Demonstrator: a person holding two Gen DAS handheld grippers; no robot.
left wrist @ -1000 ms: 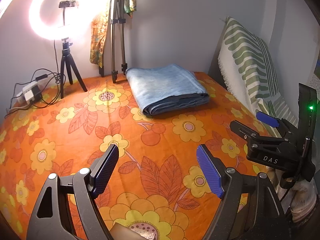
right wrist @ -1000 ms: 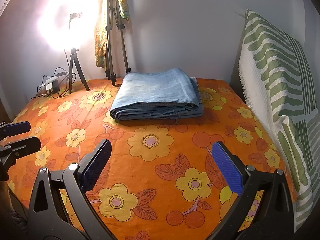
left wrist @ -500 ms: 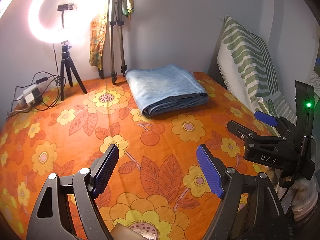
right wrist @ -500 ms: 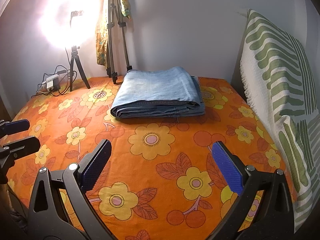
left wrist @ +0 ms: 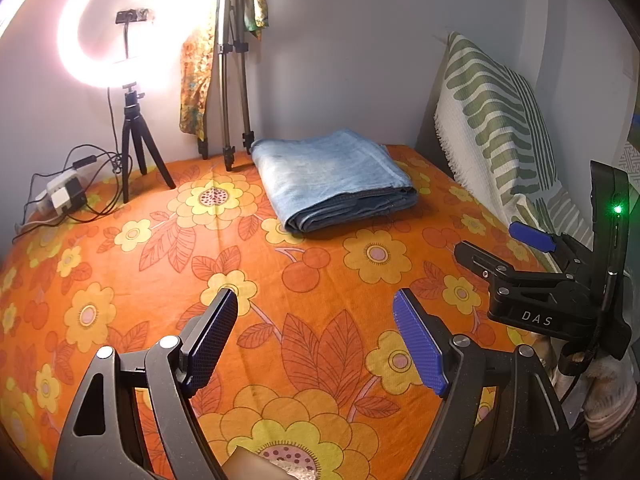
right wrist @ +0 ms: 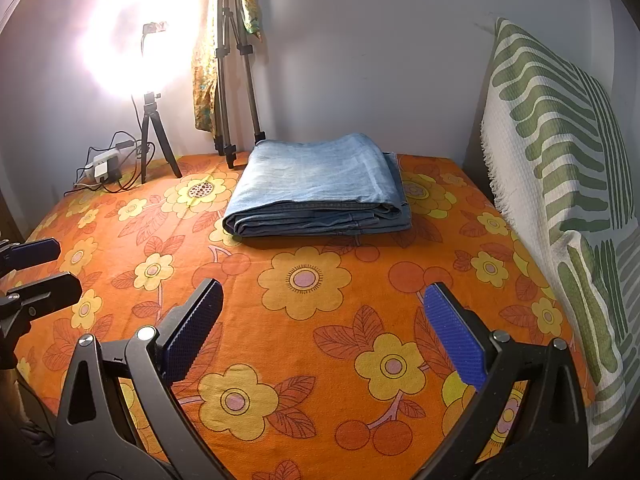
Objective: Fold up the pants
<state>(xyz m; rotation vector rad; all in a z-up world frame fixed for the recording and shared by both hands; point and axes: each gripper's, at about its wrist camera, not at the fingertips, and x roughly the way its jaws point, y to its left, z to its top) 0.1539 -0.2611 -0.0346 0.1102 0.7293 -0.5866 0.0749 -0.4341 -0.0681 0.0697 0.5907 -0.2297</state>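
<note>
Light-blue denim pants lie folded into a flat stack at the far side of the orange flowered bedspread, near the wall. My left gripper hovers open over the near part of the spread, nothing between its blue pads, well short of the pants. My right gripper is open too and empty, likewise back from the stack. It also appears at the right edge of the left wrist view as a black tool; the left gripper's fingers poke in at the left edge of the right wrist view.
A lit ring light on a small tripod stands at the back left, with a power strip and cables beside it. A taller tripod leans at the wall. A green-striped pillow borders the right side.
</note>
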